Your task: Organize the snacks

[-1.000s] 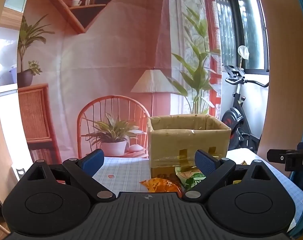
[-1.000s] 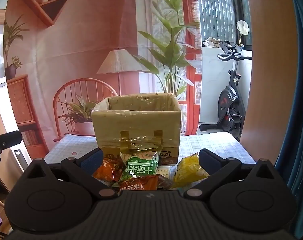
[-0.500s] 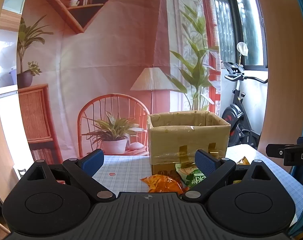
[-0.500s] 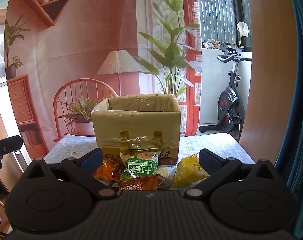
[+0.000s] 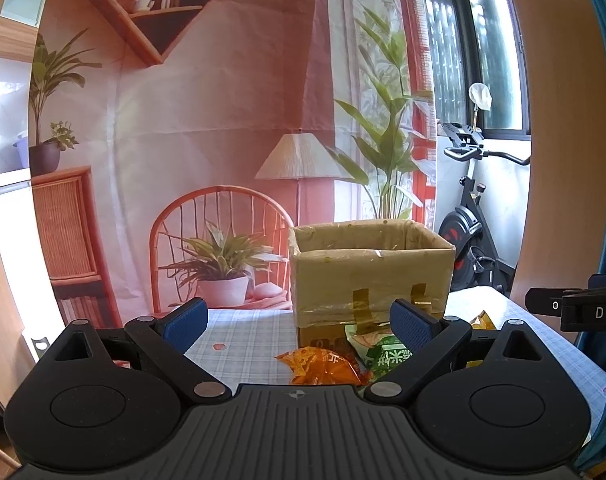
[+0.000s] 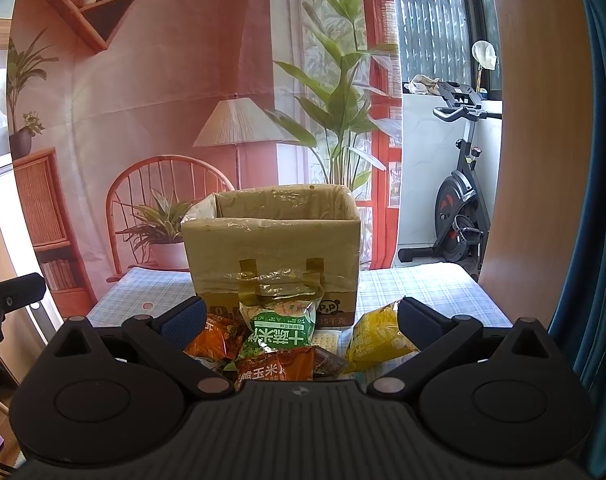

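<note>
Both grippers wide open and empty, above the snack pile.
Left gripper (image 5: 296, 317) and right gripper (image 6: 301, 316) face the open box (image 6: 273, 252); snack bags (image 6: 277, 326) crowd its front, lower edges hidden.

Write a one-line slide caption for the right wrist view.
Open right gripper faces snack packets, green, orange and yellow, piled before an open cardboard box.

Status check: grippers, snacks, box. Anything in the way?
Left gripper open, empty. Right gripper open, empty. Snack packets piled on the table against the cardboard box, none visible inside. Approach clear.
</note>
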